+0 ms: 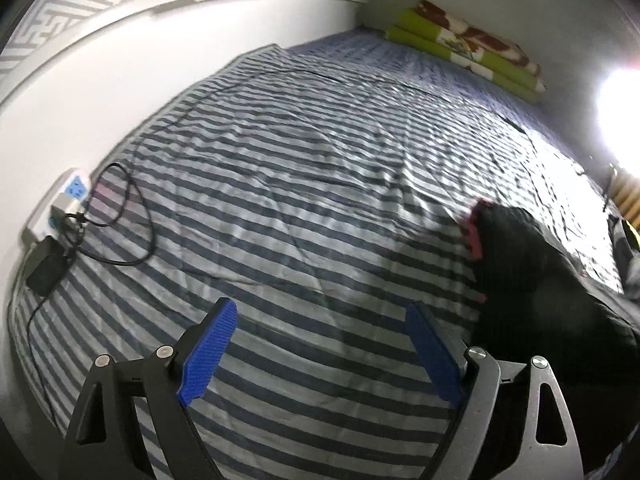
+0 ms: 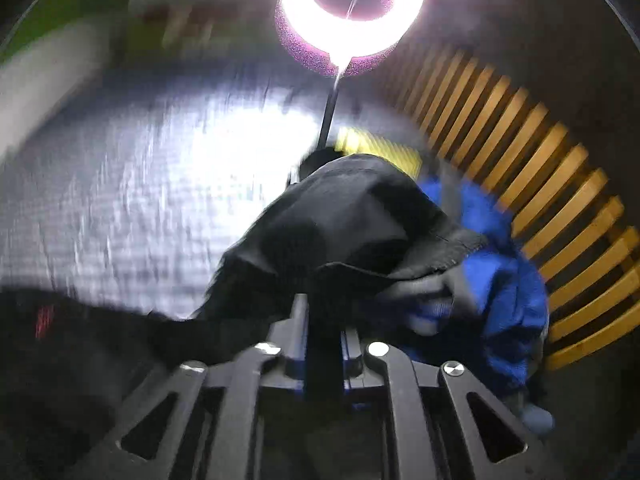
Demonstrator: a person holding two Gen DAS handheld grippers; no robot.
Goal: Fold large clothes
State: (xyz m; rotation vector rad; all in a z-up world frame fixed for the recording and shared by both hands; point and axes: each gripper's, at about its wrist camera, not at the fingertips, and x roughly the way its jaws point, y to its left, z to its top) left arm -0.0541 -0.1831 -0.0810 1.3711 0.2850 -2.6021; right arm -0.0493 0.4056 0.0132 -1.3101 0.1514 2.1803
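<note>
A: Left gripper (image 1: 320,316)?

B: Jaws spread wide, nothing btw the blue pads (image 1: 208,354). It hangs over the striped bedspread (image 1: 304,168), near edge of the bed.

A: And the garment?

B: Black garment (image 1: 532,280) lies on the bedspread at right of the left cam view, just beside the right pad, not touching it as far as I can see. A pink-red trim shows at its far edge.

A: Right gripper (image 2: 322,320)?

B: Clamped on the black garment (image 2: 344,216). Jaws are drawn close together w/ dark cloth bunched btw them; the fabric rises in a hump in front of the cam. View is blurred, so how much cloth is pinched I can't tell.

A: Anything else around?

B: Blue cloth (image 2: 500,280) right of the black one, partly under it. Ring light (image 2: 348,12) on a stand at far centre, very bright. Wood slats (image 2: 560,184) at right. In the left cam: power strip (image 1: 60,208) w/ a black cable (image 1: 132,216) by the white wall at left, black adapter (image 1: 46,270) near it. Folded green blanket (image 1: 468,46) at the far end of the bed.
</note>
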